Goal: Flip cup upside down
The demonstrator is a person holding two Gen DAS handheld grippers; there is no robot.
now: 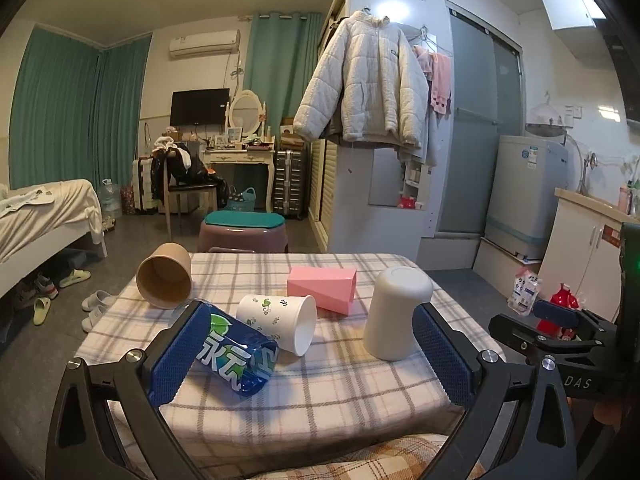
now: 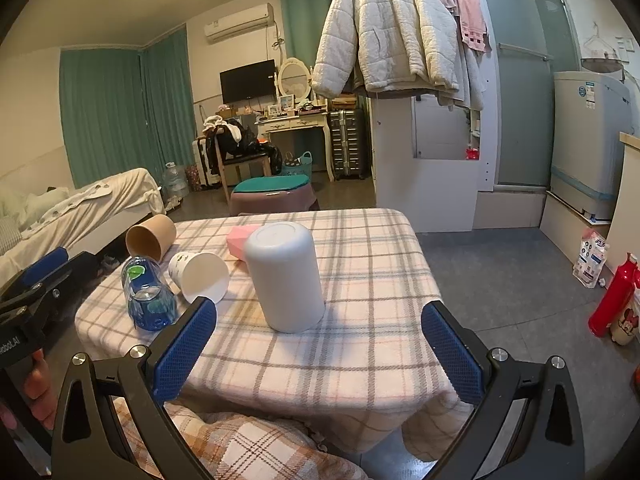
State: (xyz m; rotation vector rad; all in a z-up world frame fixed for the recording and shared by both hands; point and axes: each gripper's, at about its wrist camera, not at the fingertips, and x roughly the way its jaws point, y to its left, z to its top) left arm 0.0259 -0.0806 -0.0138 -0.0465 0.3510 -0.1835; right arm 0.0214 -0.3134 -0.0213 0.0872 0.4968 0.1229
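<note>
White cup point(image 2: 285, 276) stands inverted (grippers apparently clear).

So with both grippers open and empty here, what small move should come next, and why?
Probably ease the left gripper forward to the leaf-print paper cup, which lies on its side, mouth facing right. The white cup already stands upside down on the plaid table, so it looks done. The right gripper holds nothing.
</note>
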